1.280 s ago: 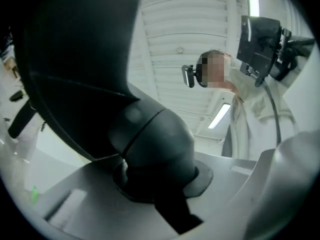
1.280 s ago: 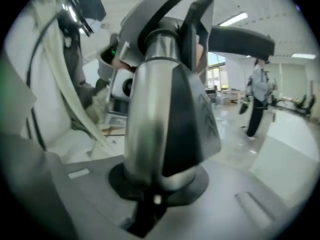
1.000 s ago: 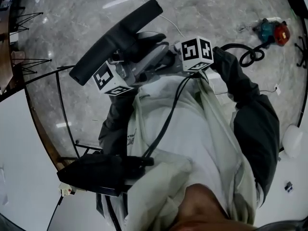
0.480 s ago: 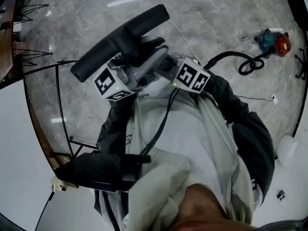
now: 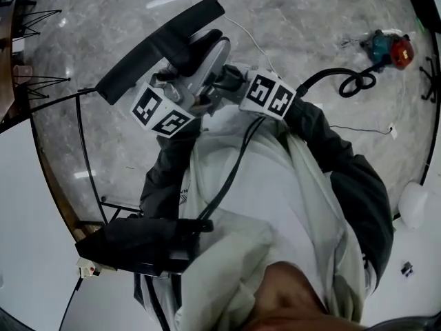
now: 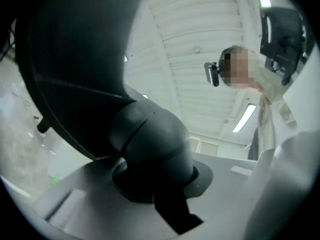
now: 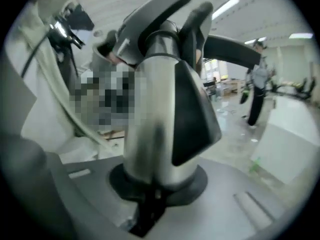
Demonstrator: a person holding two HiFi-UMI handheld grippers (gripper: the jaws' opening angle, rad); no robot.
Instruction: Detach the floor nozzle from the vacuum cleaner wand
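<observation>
The black floor nozzle (image 5: 157, 45) is held up in front of the person, its long bar slanting up to the right. Its dark elbow neck (image 6: 150, 149) sits between the jaws of my left gripper (image 6: 160, 186), which is shut on it; the marker cube (image 5: 160, 112) shows below the bar. The silver wand end (image 7: 160, 129) with a black panel stands between the jaws of my right gripper (image 7: 152, 189), which have just been closing and now press on it. In the head view the wand end (image 5: 210, 61) meets the nozzle neck, with the right gripper (image 5: 234, 81) beside it.
A red and teal vacuum body (image 5: 389, 45) and a coiled black hose (image 5: 351, 81) lie on the marble floor at the upper right. A black box (image 5: 138, 243) hangs at the person's waist. A white surface (image 5: 27, 205) and a black wire rail (image 5: 79, 129) are at the left. Another person (image 7: 257, 84) stands far off.
The nozzle bar has shifted slightly up and left. The right gripper has moved left and down and turned, closing in on the wand end, and more of the silver wand end shows.
</observation>
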